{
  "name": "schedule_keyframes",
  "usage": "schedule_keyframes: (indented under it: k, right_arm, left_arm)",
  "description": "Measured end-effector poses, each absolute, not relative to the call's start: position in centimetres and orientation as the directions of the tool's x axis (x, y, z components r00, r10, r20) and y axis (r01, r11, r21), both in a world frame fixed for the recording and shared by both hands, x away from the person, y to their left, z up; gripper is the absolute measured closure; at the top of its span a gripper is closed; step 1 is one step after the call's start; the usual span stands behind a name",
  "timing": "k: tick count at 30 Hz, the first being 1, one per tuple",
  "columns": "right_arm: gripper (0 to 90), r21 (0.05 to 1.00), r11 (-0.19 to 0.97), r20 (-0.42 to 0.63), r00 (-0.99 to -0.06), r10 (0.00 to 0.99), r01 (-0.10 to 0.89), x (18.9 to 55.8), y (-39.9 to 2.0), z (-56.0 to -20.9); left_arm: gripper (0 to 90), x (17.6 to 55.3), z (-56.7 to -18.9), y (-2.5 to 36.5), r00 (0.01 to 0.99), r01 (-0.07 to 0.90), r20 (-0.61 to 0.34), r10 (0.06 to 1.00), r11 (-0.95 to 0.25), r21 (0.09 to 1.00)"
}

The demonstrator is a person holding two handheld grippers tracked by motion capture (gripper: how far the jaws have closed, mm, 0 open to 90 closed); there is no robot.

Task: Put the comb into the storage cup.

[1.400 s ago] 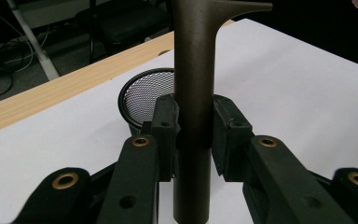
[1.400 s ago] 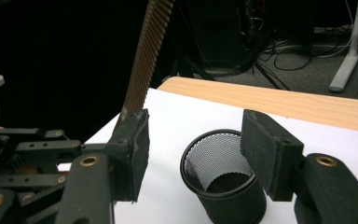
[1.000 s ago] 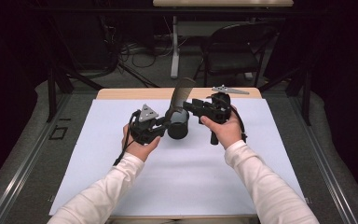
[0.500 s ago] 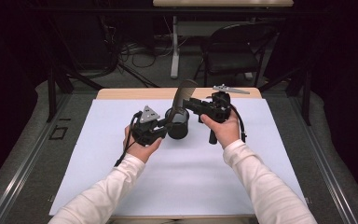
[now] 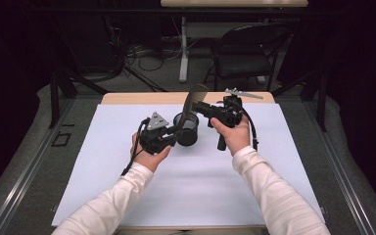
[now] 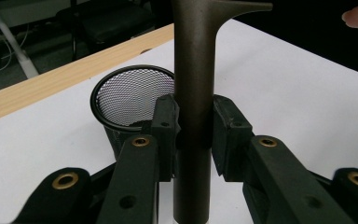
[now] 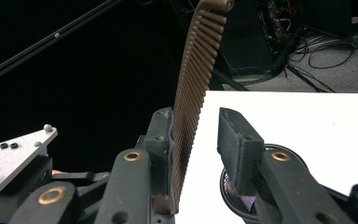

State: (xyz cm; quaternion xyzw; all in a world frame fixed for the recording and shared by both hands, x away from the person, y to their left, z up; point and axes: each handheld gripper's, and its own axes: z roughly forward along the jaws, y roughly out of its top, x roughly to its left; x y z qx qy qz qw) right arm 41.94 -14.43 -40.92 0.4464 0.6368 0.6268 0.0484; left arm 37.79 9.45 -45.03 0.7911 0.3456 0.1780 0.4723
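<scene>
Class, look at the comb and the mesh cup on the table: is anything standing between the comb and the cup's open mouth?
Nothing visible does. The comb, clamped in the left gripper, rises beside the mesh cup, whose mouth is open and unblocked.

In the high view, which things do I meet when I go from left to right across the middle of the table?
Left gripper → black mesh cup → right gripper, near the top of the brown comb → right hand, all above the white table cover.
</scene>
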Motion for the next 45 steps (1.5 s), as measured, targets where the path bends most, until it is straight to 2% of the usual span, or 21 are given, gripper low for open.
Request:
schedule_keyframes:
  k: [45]
  right_arm:
    - [86.7,0.753,-0.236,0.619,-0.538,0.573,0.614,42.23,-14.58,-41.15]
  left_arm:
    - [73.0,37.22,-45.80,8.66,0.717,0.385,-0.082,0.692,-0.295,0.875]
